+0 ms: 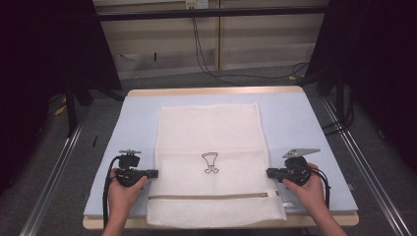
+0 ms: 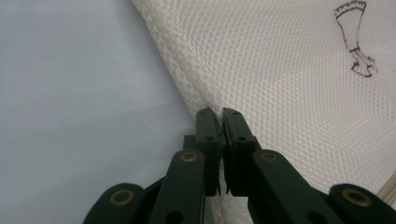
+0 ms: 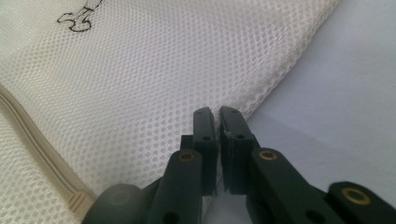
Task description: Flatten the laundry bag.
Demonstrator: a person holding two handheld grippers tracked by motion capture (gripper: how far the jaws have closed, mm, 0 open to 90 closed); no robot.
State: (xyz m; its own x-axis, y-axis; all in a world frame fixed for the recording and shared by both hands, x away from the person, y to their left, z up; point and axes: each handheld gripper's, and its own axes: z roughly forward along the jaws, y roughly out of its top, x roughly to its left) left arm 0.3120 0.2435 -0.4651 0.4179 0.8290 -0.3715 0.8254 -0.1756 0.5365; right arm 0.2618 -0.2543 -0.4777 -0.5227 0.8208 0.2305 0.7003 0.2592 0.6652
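high view: flat mesh bag (image 1: 209,142) (zipper (image 1: 211,196) closed)

A pale blue tabletop (image 1: 137,123) with a wooden edge carries a white mesh laundry bag (image 1: 209,132), laid flat at its centre, its beige zipper (image 1: 206,196) toward the near edge.
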